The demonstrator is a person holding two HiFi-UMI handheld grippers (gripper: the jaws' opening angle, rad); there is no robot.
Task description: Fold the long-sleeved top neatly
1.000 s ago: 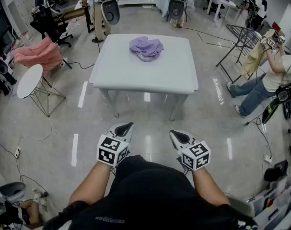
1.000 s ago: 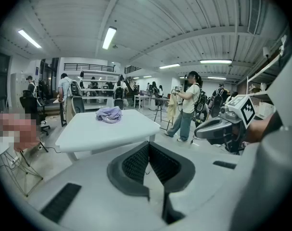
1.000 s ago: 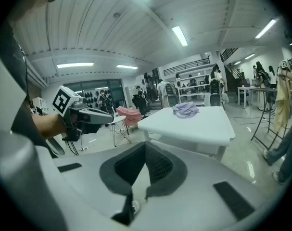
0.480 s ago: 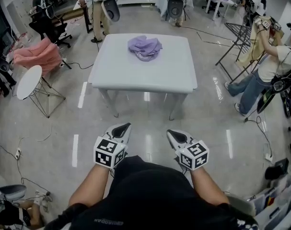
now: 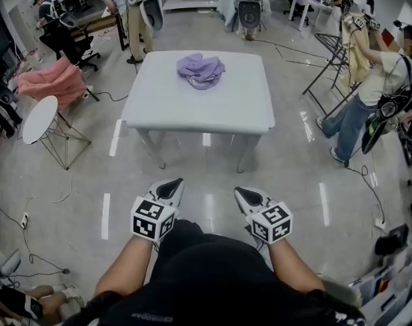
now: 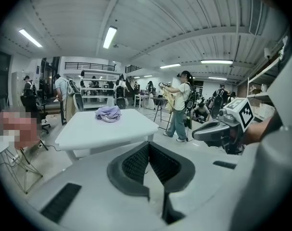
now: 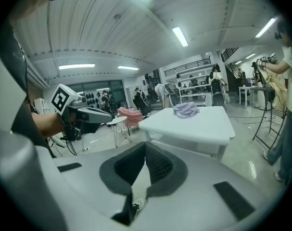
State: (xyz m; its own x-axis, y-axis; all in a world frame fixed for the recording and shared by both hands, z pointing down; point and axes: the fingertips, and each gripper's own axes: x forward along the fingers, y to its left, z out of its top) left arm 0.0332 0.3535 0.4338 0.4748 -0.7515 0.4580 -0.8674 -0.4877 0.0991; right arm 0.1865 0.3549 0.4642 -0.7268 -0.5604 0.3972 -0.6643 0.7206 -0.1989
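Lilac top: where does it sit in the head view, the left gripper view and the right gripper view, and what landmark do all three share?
Head view: the lilac top lies crumpled at upper centre, on the far half of the white table.
Left gripper view: the lilac top is left of centre, far back on the tabletop.
Right gripper view: the lilac top is right of centre, also far back.
Shared landmark: the white table, seen in all three.

This looks like a big lab hall: glossy floor (image 5: 70, 175) with trailing cables (image 5: 284, 46), strip lights (image 6: 109, 36) overhead, a person (image 5: 379, 87) handling clothes at a drying rack (image 5: 328, 53), and a white surface (image 5: 192, 107) mid-room.
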